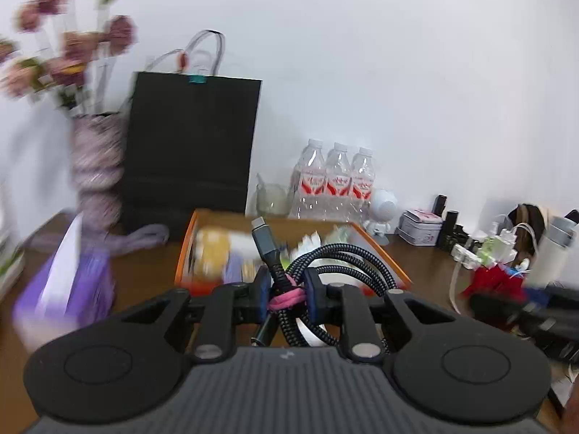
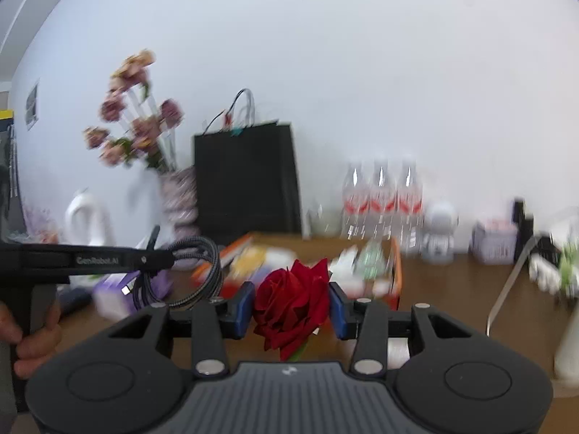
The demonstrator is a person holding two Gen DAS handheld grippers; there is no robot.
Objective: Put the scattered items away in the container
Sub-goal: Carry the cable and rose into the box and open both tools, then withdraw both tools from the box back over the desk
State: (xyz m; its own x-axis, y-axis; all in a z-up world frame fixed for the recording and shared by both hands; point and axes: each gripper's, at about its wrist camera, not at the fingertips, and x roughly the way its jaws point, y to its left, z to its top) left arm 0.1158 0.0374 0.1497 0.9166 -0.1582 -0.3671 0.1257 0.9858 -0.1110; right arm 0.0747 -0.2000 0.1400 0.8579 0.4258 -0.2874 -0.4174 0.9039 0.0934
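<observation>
My left gripper (image 1: 288,294) is shut on a coiled black braided cable (image 1: 336,264) bound with a pink band, held in the air just in front of the orange-rimmed container (image 1: 383,249). The container holds several small items. In the right wrist view the left gripper (image 2: 152,258) shows at the left with the cable (image 2: 202,271) hanging from it. My right gripper (image 2: 292,307) is shut on a red rose (image 2: 293,302), held above the table in front of the container (image 2: 396,271).
A black paper bag (image 1: 191,152), a vase of flowers (image 1: 94,166), three water bottles (image 1: 336,177) and a white figurine (image 1: 381,213) stand along the back wall. A purple tissue box (image 1: 68,289) lies left. Chargers, a tin and clutter (image 1: 499,253) fill the right side.
</observation>
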